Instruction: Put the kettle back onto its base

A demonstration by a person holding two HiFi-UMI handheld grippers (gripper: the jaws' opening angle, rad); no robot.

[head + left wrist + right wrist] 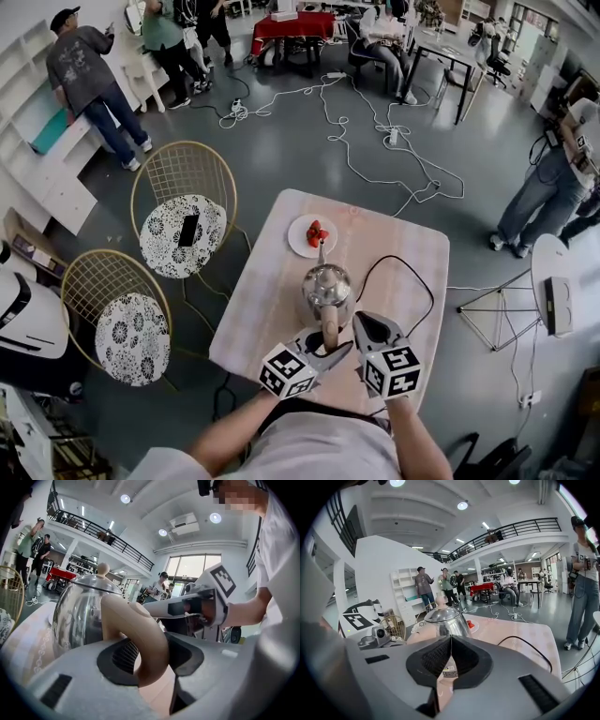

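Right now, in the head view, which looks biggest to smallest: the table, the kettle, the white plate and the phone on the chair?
1. table, by far the largest.
2-3. kettle and plate look alike; the kettle rises nearer the camera, so I won't rank them.
4. phone, smallest.

No words or numbers can be read; the small white sticker (450, 671) below the kettle (445, 620) is too blurred.

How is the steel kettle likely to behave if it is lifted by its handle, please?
The kettle looks like rigid polished metal, so it should not flex. Lifted by its curved handle at one side, it will probably tilt spout down. How full it is cannot be seen, so its weight is uncertain.
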